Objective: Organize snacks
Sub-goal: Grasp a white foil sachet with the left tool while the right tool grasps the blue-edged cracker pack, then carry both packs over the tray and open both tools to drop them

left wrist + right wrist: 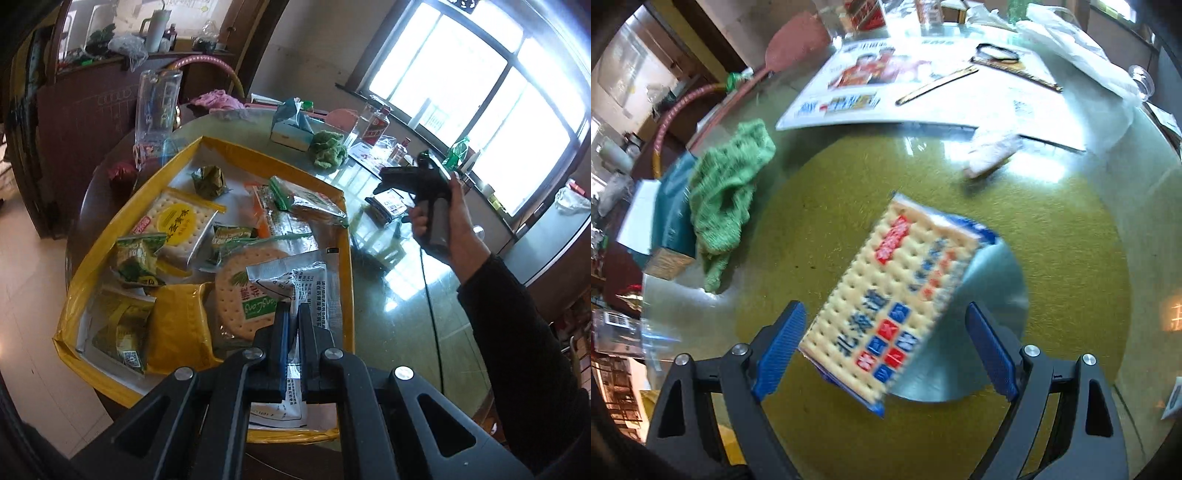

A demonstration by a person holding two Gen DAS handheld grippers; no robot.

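While the left gripper (291, 314) hovers with its fingers nearly together, pinching the edge of a silver sachet (295, 284), the yellow-rimmed box (110, 229) spreads beneath it. A round biscuit pack (243, 291) lies just at nine o'clock of the sachet; a square cracker pack (181, 225) sits further off at ten o'clock. At two o'clock, the right hand (443, 221) is raised above the glass table (388, 280). The right gripper (886, 339) stands wide open over the table; a blue-and-red cracker pack (897, 299) lies between the blue pads (783, 347), whether touching I cannot tell. A green cloth (727, 184) lies at ten o'clock.
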